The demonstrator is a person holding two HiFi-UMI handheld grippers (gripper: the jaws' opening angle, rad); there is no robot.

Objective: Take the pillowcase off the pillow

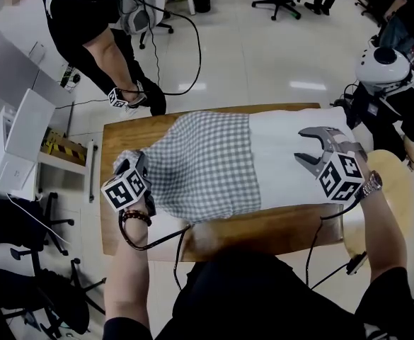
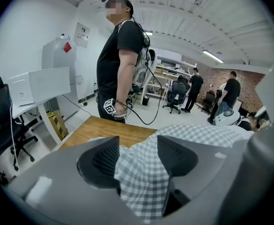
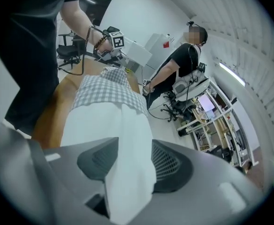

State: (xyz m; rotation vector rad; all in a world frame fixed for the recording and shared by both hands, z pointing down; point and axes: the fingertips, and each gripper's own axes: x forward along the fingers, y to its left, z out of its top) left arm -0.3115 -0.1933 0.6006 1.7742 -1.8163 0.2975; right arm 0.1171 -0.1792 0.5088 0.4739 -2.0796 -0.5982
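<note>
Both my left tongs point(image 2: 137, 153) and right tongs point(image 1: 299, 145) are released, cloth loose between; regripping left, I could pinch pillow point(image 1: 284, 163) with pillowcase point(image 1: 207, 165), dragging both.

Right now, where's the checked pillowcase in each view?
Head view: pillowcase at centre, over the left end of the white pillow.
Left gripper view: bottom centre, between the left gripper and its parted jaws.
Right gripper view: upper left, at the pillow's far end.
Shared landmark: the standing person in black by the far edge of the table, in all three.
</note>
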